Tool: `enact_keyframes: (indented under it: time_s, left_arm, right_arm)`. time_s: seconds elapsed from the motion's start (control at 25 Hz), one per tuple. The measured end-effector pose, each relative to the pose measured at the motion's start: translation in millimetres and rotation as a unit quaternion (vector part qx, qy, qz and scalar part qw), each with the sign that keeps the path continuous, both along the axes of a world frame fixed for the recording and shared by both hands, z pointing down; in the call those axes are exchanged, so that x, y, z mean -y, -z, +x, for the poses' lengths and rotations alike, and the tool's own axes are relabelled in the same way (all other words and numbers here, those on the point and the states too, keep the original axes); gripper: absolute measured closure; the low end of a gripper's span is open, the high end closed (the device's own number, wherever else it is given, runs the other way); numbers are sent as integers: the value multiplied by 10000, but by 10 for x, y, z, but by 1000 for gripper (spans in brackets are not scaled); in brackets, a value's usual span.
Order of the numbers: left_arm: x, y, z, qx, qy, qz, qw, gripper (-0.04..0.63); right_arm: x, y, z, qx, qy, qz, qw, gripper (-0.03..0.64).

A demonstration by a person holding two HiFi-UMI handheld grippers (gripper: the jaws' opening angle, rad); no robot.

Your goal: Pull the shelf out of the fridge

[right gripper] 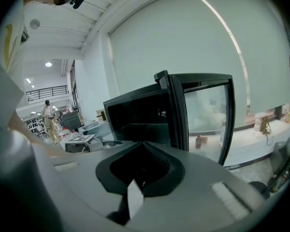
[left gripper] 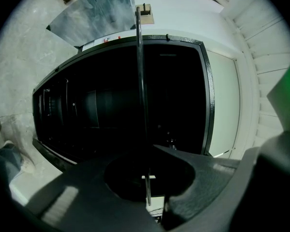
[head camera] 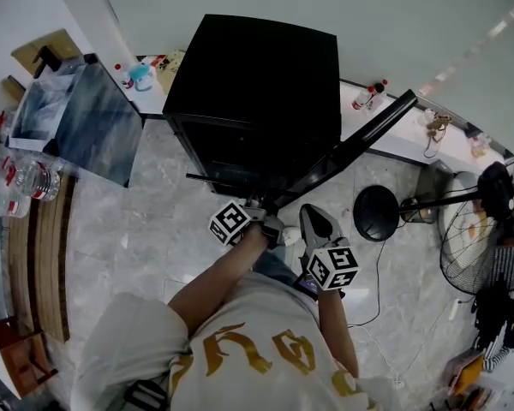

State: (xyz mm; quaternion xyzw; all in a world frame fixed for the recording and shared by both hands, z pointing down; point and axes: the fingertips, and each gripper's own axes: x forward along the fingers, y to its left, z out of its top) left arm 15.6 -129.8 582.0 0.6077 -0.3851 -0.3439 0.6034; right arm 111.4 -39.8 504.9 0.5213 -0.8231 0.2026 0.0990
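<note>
Fridge (head camera: 257, 75): black cabinet, upper centre of the head view, standing on the pale marbled floor (head camera: 128, 229). Its front is open and the interior is dark.
Door (head camera: 351, 144): glass-paned and swung wide. It runs as a dark bar from the cabinet's lower edge toward the upper right of the head view. In the right gripper view it stands upright, right of centre (right gripper: 208, 115).
Shelf (left gripper: 141, 81): in the left gripper view it is seen edge-on as a thin line, running from the top of the frame down across the dark opening into the jaws. In the head view a thin dark edge (head camera: 218, 179) shows at the fridge's open front, just above the left gripper.
Left gripper (left gripper: 147, 197): jaws pinched on the shelf's front edge. In the head view it sits at the lower lip of the fridge (head camera: 259, 205), with its marker cube to the left.
Right gripper (right gripper: 135, 178): jaws pressed together with nothing between them. It is held just right of the left gripper (head camera: 317, 221), below the door and clear of the fridge.
Fan (head camera: 488, 204): floor-standing, at the right edge of the head view, well apart from the fridge.
Bottles (head camera: 26, 178): clustered at the left edge of the head view.
</note>
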Motion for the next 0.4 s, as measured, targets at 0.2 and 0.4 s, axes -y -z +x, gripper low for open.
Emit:
enact_keyframes:
  time_s: [0.2,0.4]
  left_arm:
    - [10,0,3,-10,-38,7,10000,580]
    - [11,8,5,-22,-32,-1,10000,580]
  right_arm:
    - [23,-7,31,-21,-39,-9,10000,594]
    - [42,6,42,-50,-24,0,10000,594]
